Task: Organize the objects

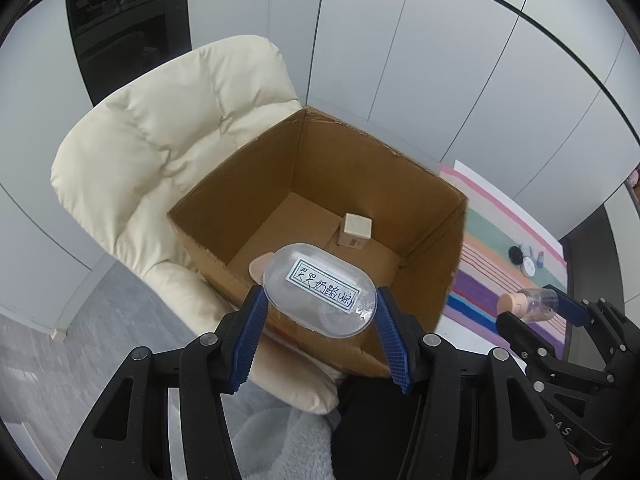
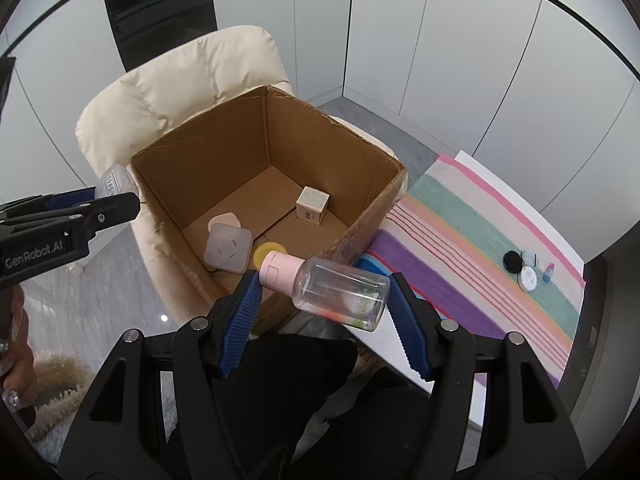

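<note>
2 grips in my view: left gripper fingers clamp the labelled clear container; right gripper fingers clamp the pink-capped bottle, both at the cardboard box's near rim.

Left gripper clamps a clear labelled oval container at frame centre, over the open cardboard box; inside, a small cream cube. Cream armchair upper left.
</note>
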Demonstrator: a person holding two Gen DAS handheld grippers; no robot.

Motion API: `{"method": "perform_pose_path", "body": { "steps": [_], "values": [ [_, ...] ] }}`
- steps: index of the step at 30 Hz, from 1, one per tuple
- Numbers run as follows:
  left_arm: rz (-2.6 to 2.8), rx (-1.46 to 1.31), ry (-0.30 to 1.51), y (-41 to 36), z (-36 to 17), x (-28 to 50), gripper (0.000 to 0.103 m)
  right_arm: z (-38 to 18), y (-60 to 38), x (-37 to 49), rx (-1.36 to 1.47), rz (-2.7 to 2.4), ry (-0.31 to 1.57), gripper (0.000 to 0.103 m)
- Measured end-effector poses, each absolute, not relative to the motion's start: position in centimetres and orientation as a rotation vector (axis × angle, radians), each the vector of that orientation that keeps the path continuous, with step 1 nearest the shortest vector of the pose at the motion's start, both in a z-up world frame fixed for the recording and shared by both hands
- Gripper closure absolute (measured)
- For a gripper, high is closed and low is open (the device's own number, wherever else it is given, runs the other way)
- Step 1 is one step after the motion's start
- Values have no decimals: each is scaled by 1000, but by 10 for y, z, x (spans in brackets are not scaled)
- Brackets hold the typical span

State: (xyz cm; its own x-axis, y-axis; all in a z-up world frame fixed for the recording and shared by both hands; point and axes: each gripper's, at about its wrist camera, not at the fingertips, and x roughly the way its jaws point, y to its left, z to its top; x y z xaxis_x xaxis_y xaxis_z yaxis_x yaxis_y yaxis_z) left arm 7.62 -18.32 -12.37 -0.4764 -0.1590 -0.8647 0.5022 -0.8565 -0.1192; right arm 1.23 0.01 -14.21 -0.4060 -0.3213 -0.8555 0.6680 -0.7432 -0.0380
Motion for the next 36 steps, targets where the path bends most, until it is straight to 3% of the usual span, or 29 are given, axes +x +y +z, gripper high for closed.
{"method": "perform_pose_path", "body": {
  "steps": [15, 20, 24, 26, 28, 29, 36],
  "values": [
    [-2294, 1368, 601, -254, -191, -19, 47, -189, -86, -69, 1220, -2130, 538, 36],
    [-2301, 1381, 668, -264, -201, -27, 47, -202, -105, -83, 1230, -2120, 539, 36],
    [-2329, 1354, 622, -262, -198, -28, 47, -207, -109, -86, 1230, -2115, 516, 36],
    [-2375, 1309, 617, -259, -191, -25, 40, -208, -108, -88, 1231, -2098, 476, 35],
    [-2399, 1295, 616, -258, -185, -23, 7, -212, -109, -90, 1251, -2060, 465, 7],
    [-2402, 1284, 608, -257, -183, -22, 3, -212, -108, -89, 1242, -2055, 461, 2],
    [-2390, 1265, 656, -265, -178, -17, 3, -208, -101, -89, 1242, -2082, 435, 0]
  ]
}}
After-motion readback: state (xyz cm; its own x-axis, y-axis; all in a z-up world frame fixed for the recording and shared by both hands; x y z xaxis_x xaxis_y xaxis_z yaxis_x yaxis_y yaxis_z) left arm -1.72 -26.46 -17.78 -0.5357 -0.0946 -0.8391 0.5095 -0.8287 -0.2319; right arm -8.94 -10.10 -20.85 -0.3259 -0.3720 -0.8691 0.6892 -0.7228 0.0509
